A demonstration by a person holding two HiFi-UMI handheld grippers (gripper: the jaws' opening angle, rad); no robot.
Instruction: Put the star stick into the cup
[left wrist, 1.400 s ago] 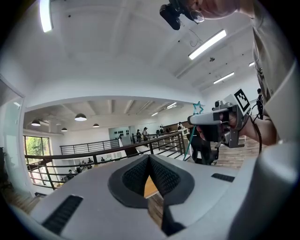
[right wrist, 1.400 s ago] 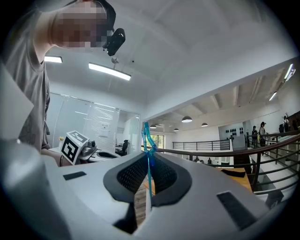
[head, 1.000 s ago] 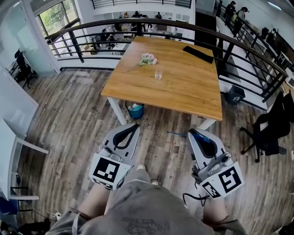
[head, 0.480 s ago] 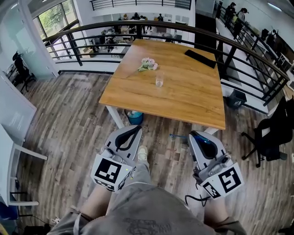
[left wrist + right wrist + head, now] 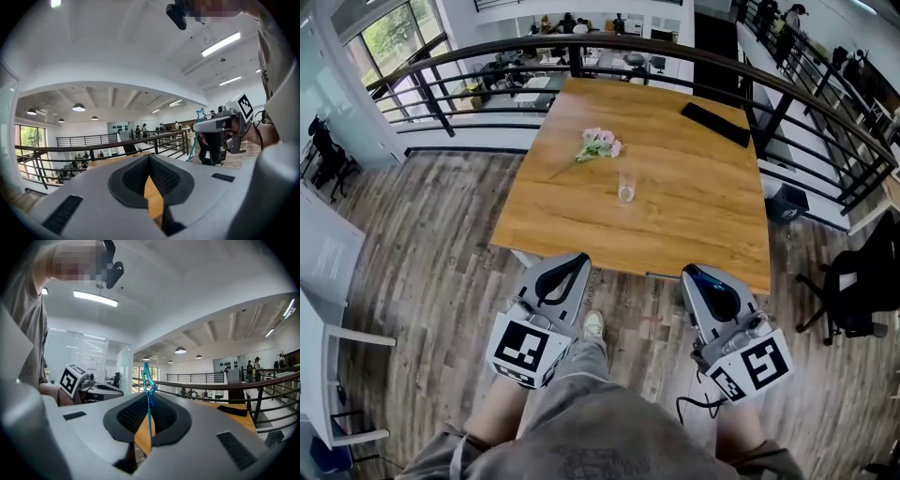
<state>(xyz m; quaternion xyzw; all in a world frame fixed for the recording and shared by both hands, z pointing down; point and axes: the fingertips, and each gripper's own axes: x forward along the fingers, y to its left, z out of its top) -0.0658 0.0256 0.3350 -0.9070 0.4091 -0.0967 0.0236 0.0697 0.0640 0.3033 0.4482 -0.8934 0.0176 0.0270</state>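
Observation:
A clear glass cup [image 5: 625,186] stands upright near the middle of the wooden table [image 5: 694,220]. My right gripper [image 5: 690,273] is held low in front of the person's legs, short of the table's near edge. It is shut on the thin teal star stick [image 5: 149,405], and the star end [image 5: 147,379] sticks out past the pads. From the left gripper view the star [image 5: 201,114] shows above the right gripper [image 5: 216,140]. My left gripper [image 5: 578,259] hangs level beside it, shut with nothing in it [image 5: 149,160].
A small bunch of pink flowers [image 5: 599,143] lies on the table beyond the cup. A flat black object [image 5: 715,124] lies at the far right corner. A dark metal railing [image 5: 581,47] curves behind the table. A black chair [image 5: 855,279] stands to the right.
The table has drawn nearer and its near edge now lies just ahead of both grippers. The grippers keep their places in the view, the right still shut on the stick.

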